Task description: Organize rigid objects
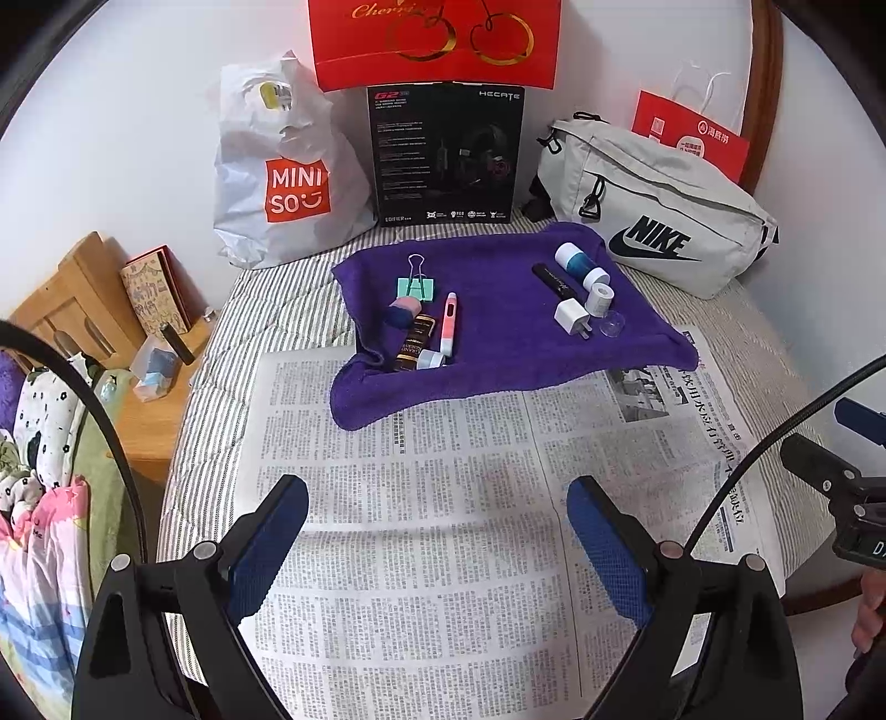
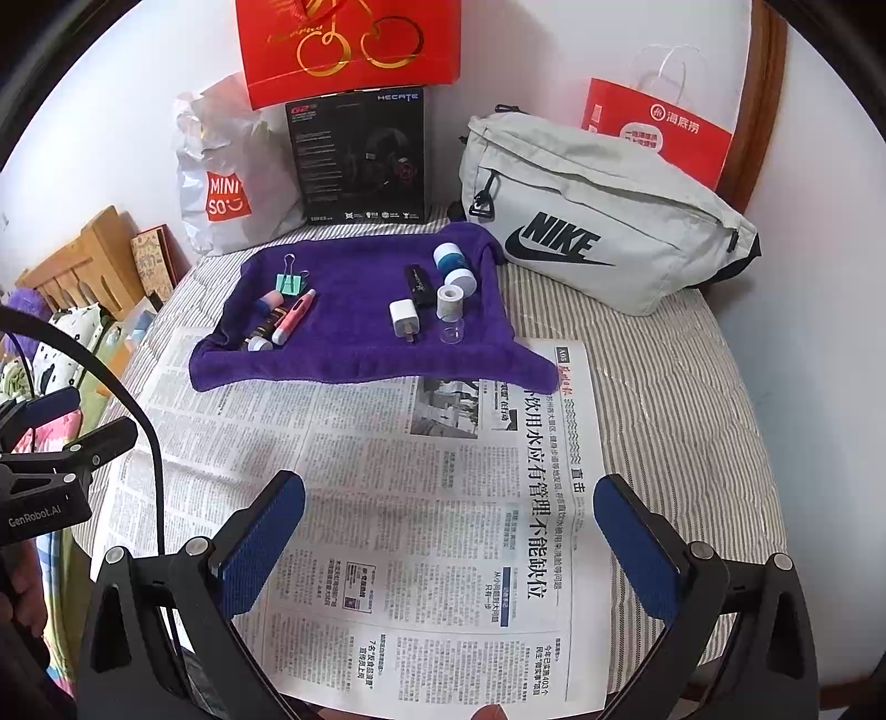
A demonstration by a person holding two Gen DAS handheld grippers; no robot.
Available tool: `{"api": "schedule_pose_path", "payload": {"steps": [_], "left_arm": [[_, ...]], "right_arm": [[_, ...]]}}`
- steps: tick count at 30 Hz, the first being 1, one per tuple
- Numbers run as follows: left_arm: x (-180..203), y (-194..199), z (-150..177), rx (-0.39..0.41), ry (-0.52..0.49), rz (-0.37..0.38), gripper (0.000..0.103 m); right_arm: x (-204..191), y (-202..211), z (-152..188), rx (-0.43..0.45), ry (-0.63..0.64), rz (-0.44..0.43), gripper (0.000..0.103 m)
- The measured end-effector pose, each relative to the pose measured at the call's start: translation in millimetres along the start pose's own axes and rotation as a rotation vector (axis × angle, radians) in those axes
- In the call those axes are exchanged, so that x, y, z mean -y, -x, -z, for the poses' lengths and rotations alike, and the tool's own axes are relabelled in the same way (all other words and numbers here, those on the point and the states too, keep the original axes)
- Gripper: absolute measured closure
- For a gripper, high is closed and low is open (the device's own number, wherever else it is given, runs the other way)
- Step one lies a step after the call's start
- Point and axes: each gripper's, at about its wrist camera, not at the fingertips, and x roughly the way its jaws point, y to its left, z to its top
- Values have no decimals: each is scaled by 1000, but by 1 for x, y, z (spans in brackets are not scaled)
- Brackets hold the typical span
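Observation:
A purple towel (image 1: 498, 354) (image 2: 354, 354) lies on a newspaper (image 1: 443, 526) (image 2: 398, 498) and carries two groups of small items. On its left are a green binder clip (image 1: 416, 285) (image 2: 292, 282), a pink pen (image 1: 448, 324) (image 2: 296, 317) and a dark tube (image 1: 414, 340). On its right are a white charger plug (image 1: 570, 317) (image 2: 402, 318), a black stick (image 1: 556, 278) (image 2: 419, 283), a blue-and-white bottle (image 1: 576, 260) (image 2: 451, 260) and a white roll (image 1: 599, 299) (image 2: 450, 302). My left gripper (image 1: 437, 545) and right gripper (image 2: 448, 545) hover open over the newspaper, well short of the towel, holding nothing.
Against the back wall stand a Miniso bag (image 1: 288, 177), a black headset box (image 1: 446, 155), a red gift bag (image 1: 437, 41) and a grey Nike pouch (image 1: 659, 216) (image 2: 598, 216). A wooden side table (image 1: 111, 343) sits to the left. The striped surface has a rounded wooden edge.

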Motion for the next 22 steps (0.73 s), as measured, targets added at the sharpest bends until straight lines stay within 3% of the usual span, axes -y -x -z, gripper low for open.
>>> {"api": "schedule_pose_path", "payload": {"steps": [22], "left_arm": [[2, -5, -5, -4, 22, 2, 8]], "right_arm": [[-1, -8, 1, -23, 11, 10, 0]]}}
